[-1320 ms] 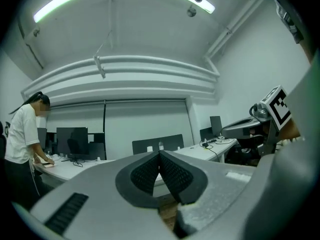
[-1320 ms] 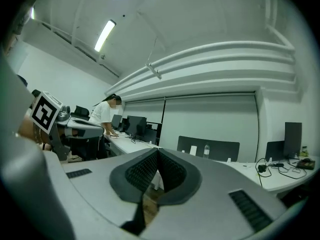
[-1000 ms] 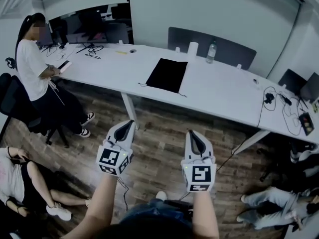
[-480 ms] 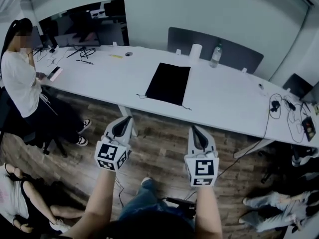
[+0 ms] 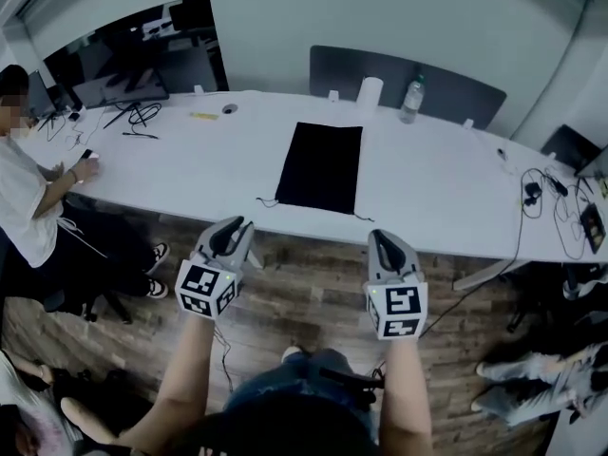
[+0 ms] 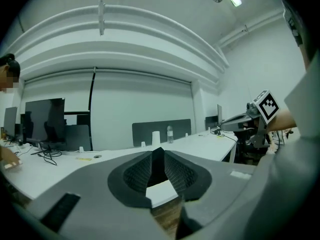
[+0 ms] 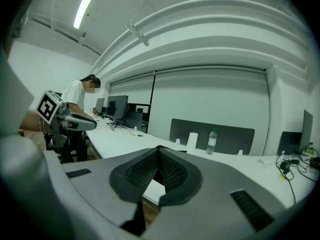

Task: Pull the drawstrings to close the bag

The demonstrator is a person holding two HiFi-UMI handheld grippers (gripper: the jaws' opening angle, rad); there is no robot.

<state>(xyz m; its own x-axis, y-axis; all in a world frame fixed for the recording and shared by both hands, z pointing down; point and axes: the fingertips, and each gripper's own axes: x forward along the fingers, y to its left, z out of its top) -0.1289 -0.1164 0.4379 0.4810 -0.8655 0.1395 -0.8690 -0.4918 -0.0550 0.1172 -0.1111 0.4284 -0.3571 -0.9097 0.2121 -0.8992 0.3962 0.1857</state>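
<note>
A flat black drawstring bag (image 5: 321,166) lies on the long white table (image 5: 446,193), its mouth toward me. One thin drawstring end (image 5: 267,200) trails at its near left corner, another (image 5: 367,216) at its near right. Both grippers hang over the wooden floor, short of the table's near edge and apart from the bag. My left gripper (image 5: 237,224) (image 6: 157,150) has just been opening: a narrow gap shows between its pads and nothing is in it. My right gripper (image 5: 380,238) (image 7: 160,148) is shut and empty, its pads meeting in a line.
A water bottle (image 5: 410,100) and a white cup (image 5: 369,93) stand at the table's far edge before a grey divider (image 5: 446,82). Cables (image 5: 532,194) lie at the right end. A person (image 5: 24,193) sits at the left end, and monitors (image 5: 104,79) stand beyond.
Both grippers have moved forward toward the table, which now lies closer and more square in view. The person at the left has shifted toward the picture's edge.
</note>
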